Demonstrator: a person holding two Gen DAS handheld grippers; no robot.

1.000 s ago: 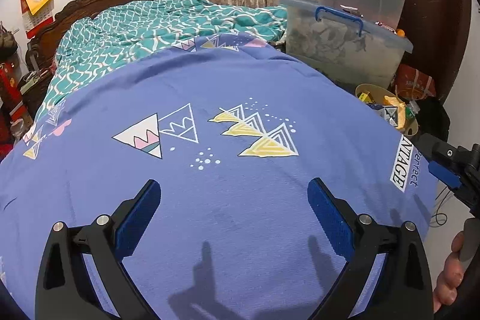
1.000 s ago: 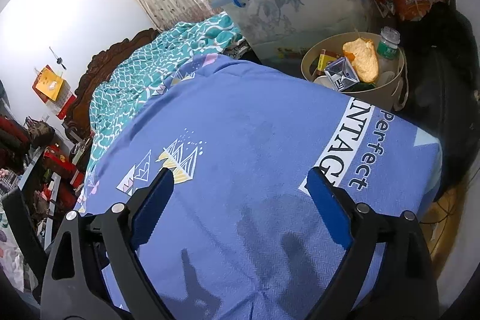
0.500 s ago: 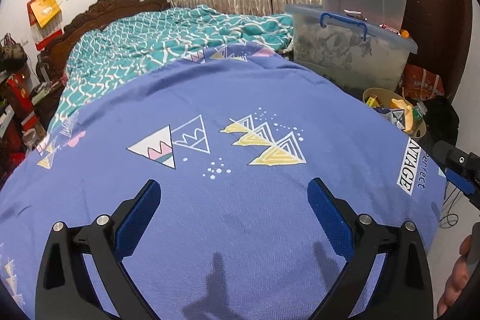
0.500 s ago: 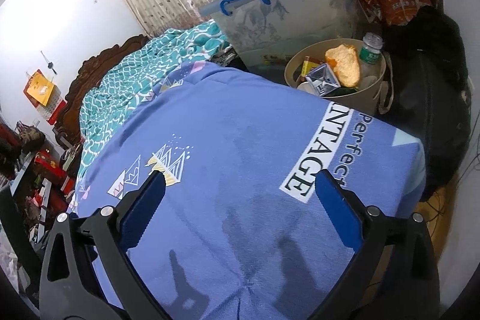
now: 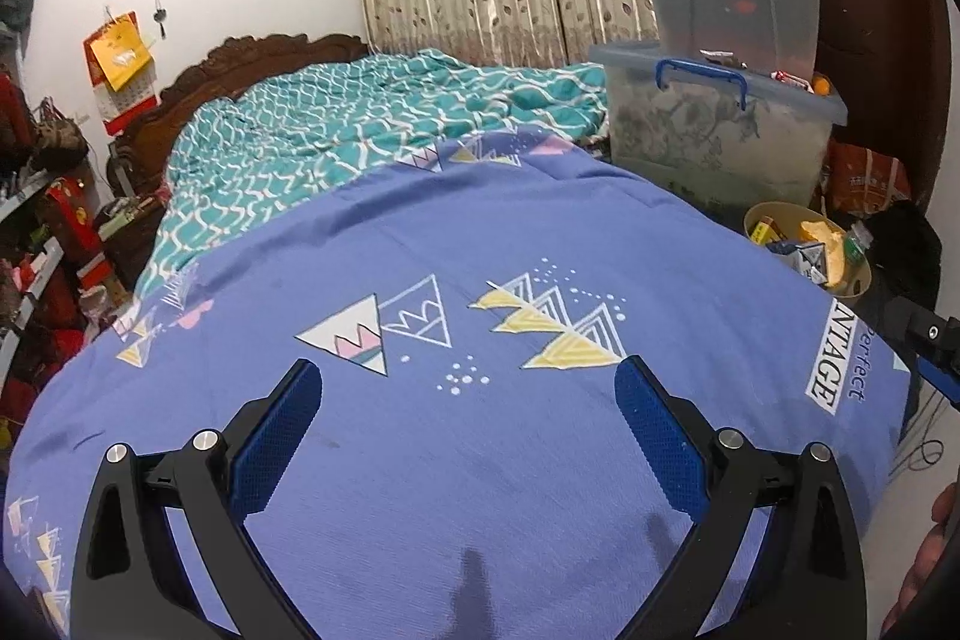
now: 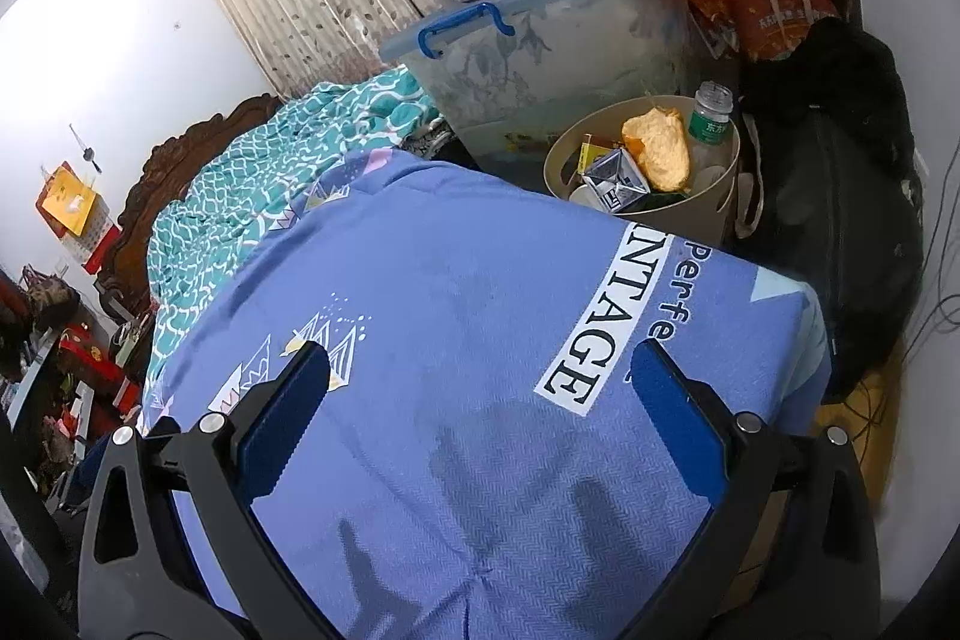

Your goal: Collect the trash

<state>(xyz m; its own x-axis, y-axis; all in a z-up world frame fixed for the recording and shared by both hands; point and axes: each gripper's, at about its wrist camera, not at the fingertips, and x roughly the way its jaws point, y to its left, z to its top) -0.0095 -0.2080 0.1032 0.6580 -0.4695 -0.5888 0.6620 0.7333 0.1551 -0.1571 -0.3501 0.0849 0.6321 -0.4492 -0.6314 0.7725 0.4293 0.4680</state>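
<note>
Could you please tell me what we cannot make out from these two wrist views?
- Lower part of the beige bin: right wrist view, hidden by the blue bedsheet.
- Right gripper: left wrist view, cut off by the frame edge.
- Label on the plastic bottle: too small to read.

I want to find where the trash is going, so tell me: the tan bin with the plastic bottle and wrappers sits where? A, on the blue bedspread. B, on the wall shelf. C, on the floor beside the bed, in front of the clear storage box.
C: the tan bin stands off the bedspread, past its edge, below the storage box.
</note>
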